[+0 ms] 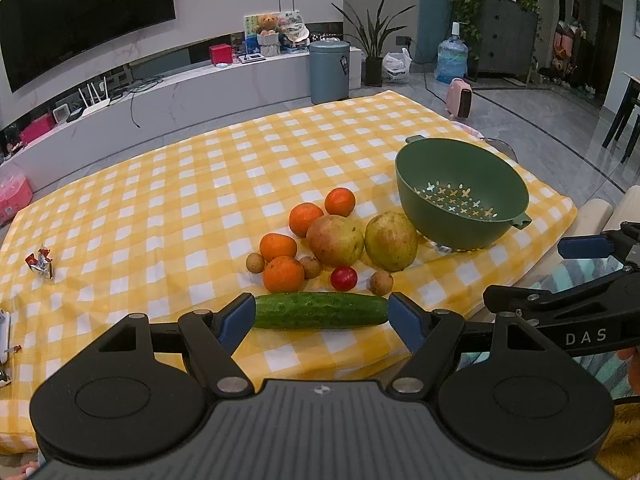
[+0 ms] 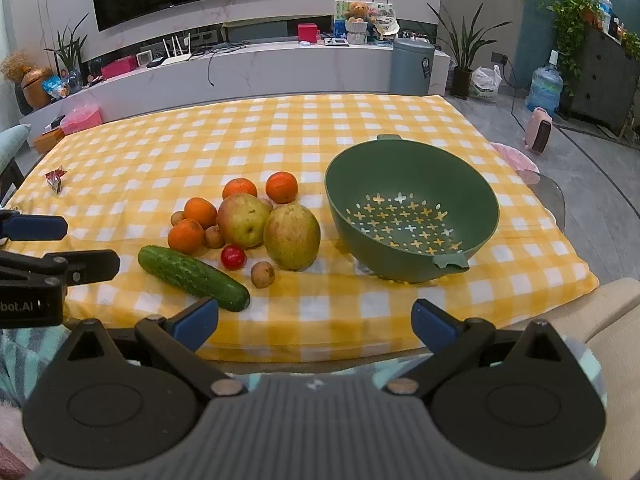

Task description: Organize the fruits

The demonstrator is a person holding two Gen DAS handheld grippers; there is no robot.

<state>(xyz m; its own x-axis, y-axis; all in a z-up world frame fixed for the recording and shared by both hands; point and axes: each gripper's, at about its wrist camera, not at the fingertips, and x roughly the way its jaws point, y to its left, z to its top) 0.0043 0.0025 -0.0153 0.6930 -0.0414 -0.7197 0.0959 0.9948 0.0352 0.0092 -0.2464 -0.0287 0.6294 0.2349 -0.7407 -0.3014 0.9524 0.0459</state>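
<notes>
Both grippers spread wide and empty before a cluster of fruit on the checked surface.

The left gripper hangs at the near edge of the yellow-checked surface, its blue pads well apart and lined up with the two ends of the cucumber, holding nothing. The right gripper is equally wide and empty. Behind the cucumber sit four tangerines, two pears, a cherry tomato and small longans, left of the empty green colander.
</notes>
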